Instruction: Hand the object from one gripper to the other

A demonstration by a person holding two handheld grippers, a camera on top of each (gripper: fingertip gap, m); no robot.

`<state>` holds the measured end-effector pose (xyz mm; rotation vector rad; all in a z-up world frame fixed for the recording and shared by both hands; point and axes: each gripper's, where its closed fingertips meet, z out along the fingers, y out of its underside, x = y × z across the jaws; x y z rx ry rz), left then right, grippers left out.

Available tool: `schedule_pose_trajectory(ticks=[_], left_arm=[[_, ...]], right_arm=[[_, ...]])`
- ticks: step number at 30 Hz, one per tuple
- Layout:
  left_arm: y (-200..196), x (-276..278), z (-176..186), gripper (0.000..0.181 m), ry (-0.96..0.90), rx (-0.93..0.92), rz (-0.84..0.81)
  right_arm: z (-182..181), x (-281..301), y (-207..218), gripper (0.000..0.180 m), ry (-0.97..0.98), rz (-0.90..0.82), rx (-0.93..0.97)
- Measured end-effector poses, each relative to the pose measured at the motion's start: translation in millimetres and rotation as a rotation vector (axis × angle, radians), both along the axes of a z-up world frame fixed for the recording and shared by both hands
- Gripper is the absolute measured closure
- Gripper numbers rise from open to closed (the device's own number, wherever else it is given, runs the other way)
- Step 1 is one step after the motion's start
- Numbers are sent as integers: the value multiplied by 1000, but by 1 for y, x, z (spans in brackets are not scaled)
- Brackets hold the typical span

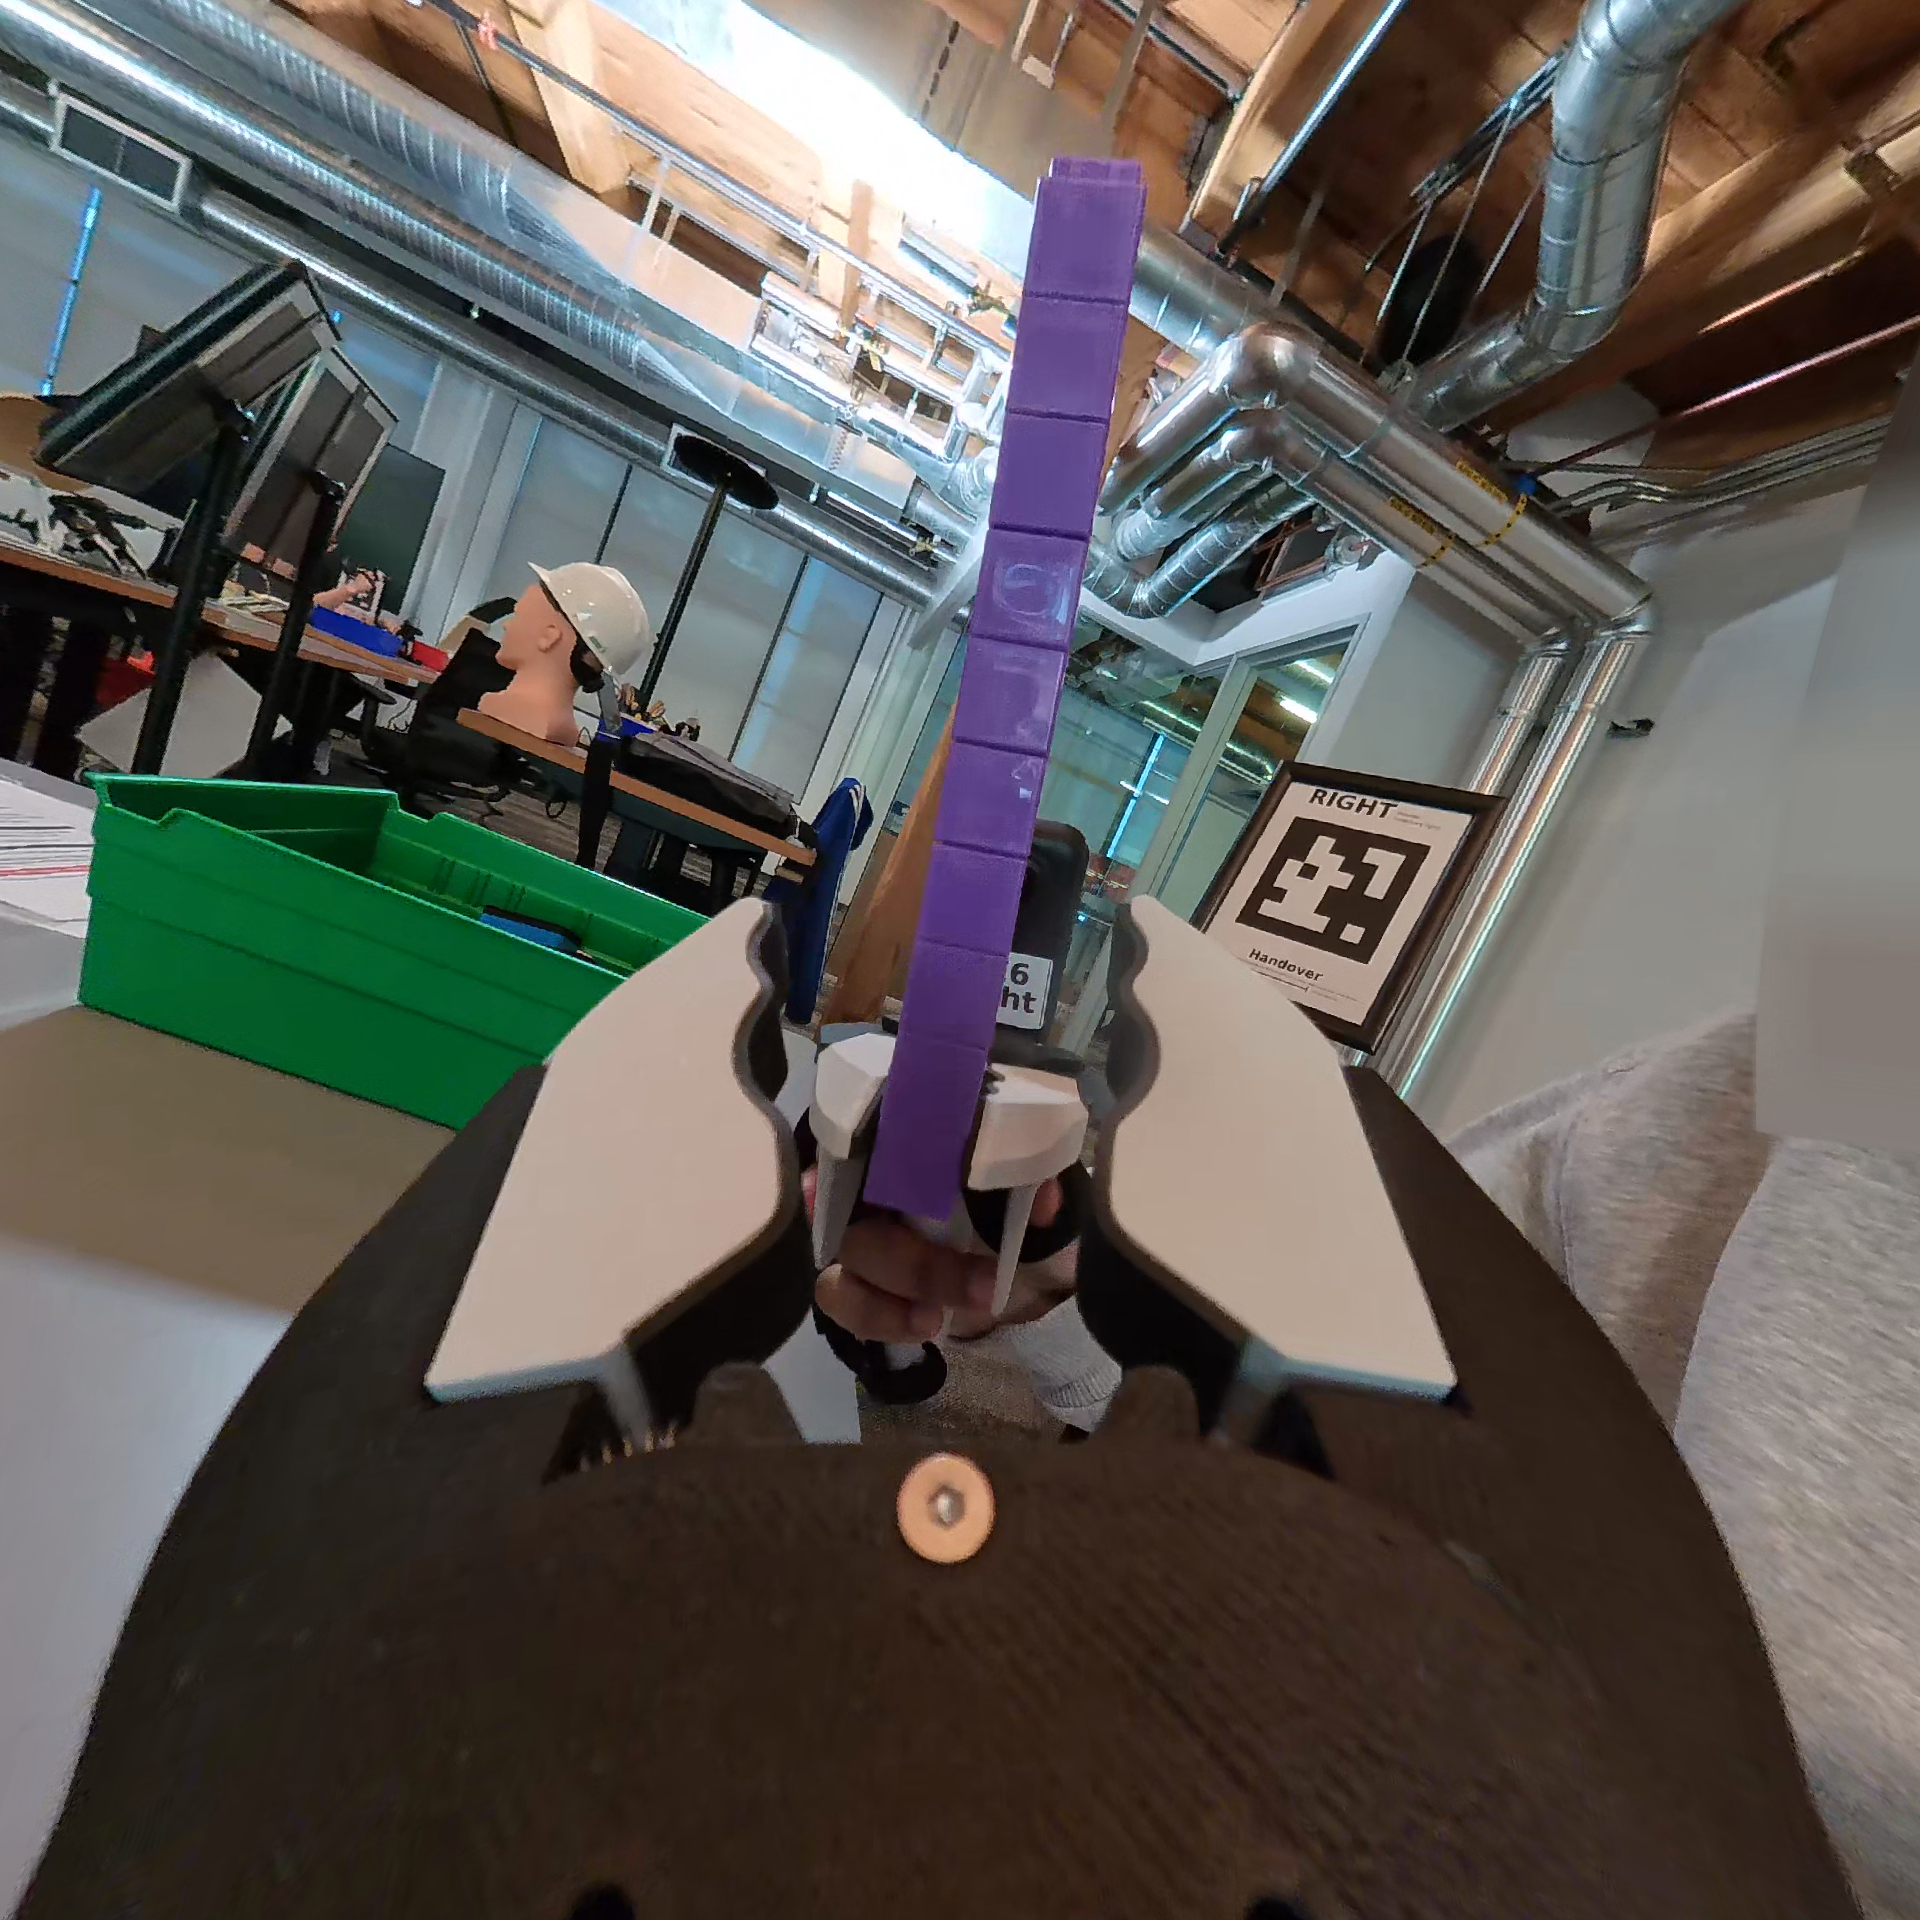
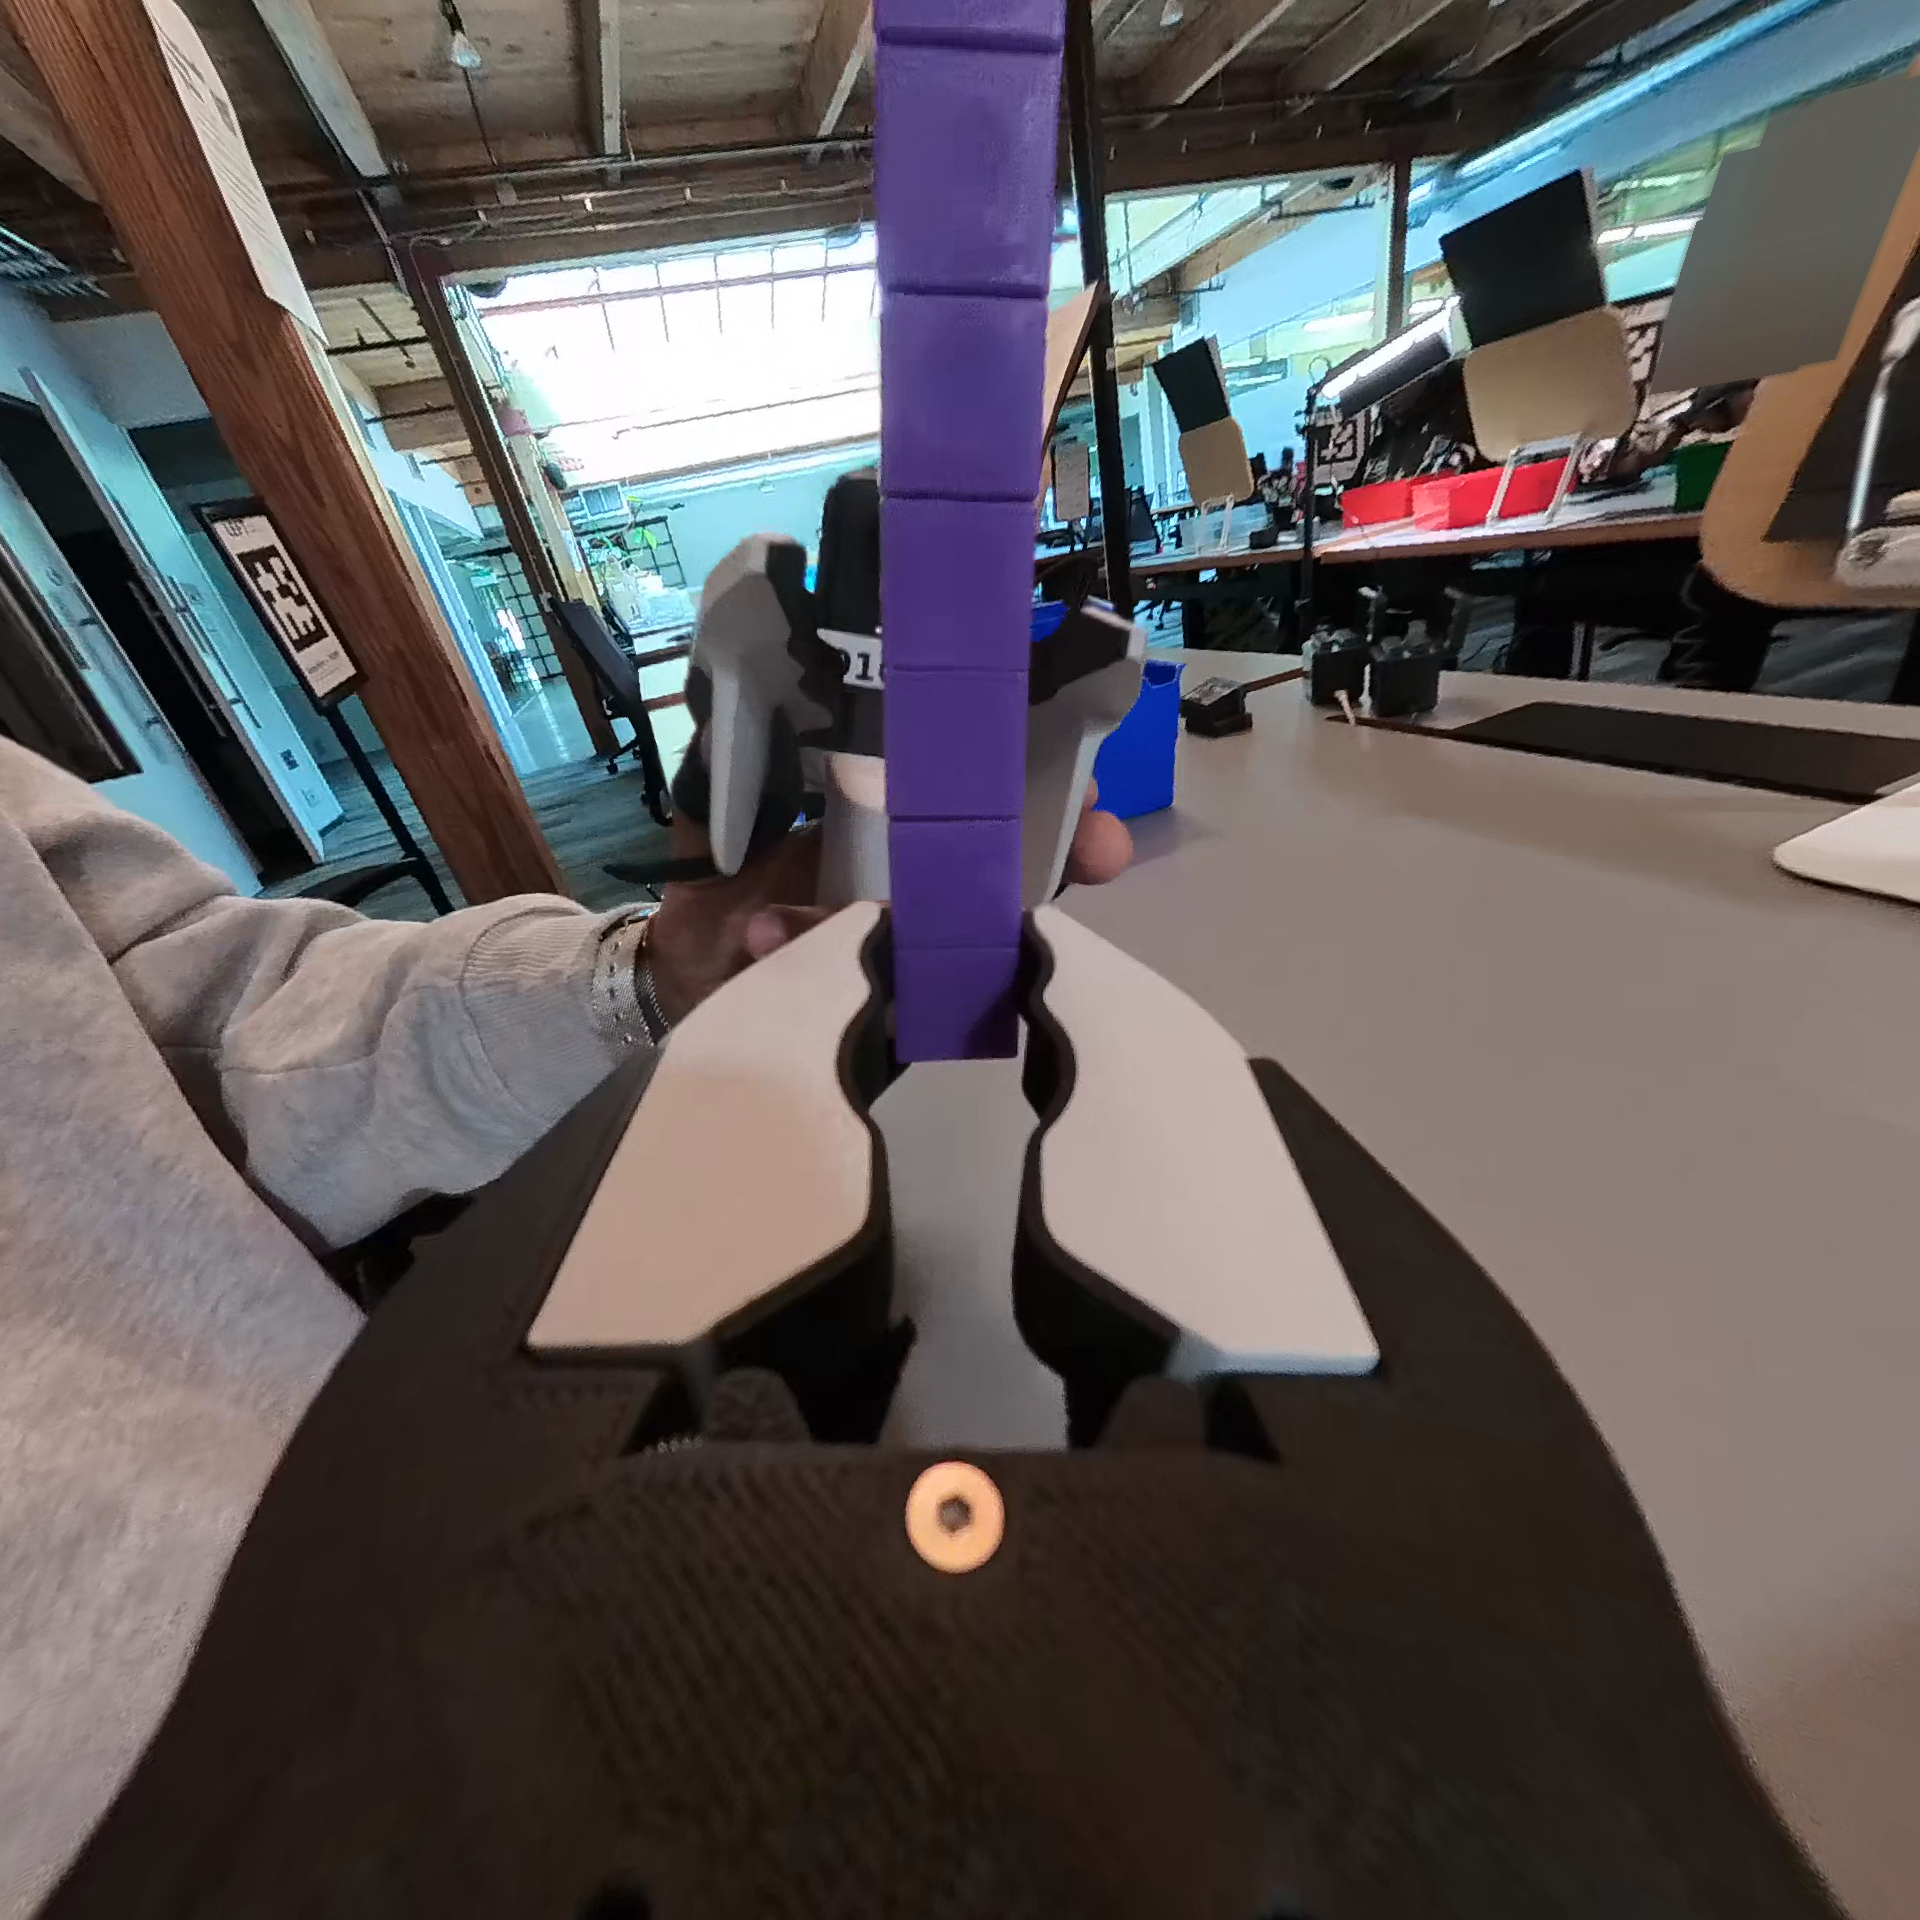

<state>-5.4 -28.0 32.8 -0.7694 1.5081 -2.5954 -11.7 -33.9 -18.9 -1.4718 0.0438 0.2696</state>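
A long purple stick of joined cubes (image 1: 1023, 644) stands upright in the air. In the right wrist view my right gripper (image 2: 956, 982) is shut on the stick's (image 2: 961, 582) bottom end. My left gripper (image 1: 945, 925) is open, with its white fingers on either side of the stick's lower part, not touching it. Beyond it, the right gripper (image 1: 930, 1132) clamps the stick's lower end. The right wrist view shows the left gripper (image 2: 935, 634) farther off, its jaws spread around the stick just above my right fingertips. The stick's top is cut off there.
A green bin (image 1: 312, 935) sits on the grey table (image 1: 156, 1195) at the left. A framed marker sign (image 1: 1340, 894) stands at the right. A blue bin (image 2: 1138, 748) sits on the table (image 2: 1455, 987). A grey sleeve (image 2: 312, 1018) and a wooden post (image 2: 312, 468) are at the left.
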Motion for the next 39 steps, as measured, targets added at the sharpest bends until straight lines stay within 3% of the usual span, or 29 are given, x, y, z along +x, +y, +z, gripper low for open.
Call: schedule_pose_trajectory(ticks=[8,15,21,28,31,39], left_arm=[[0,-1,7,112,-20,50,31],[5,-17,51,105,-112,135,104],[27,-26,71,127,-133,148,121],[39,-32,82,139,-121,115,89],[36,-35,81,157,-139,142,92],[34,-33,79,156,-176,142,125]], right_arm=[[-2,-4,1,157,3,23,3],[-16,-35,19,157,12,126,-47],[-27,-55,32,157,15,188,-81],[-36,-65,38,157,-3,214,-113],[-37,-66,39,157,6,220,-109],[-38,-66,38,157,42,236,-118]])
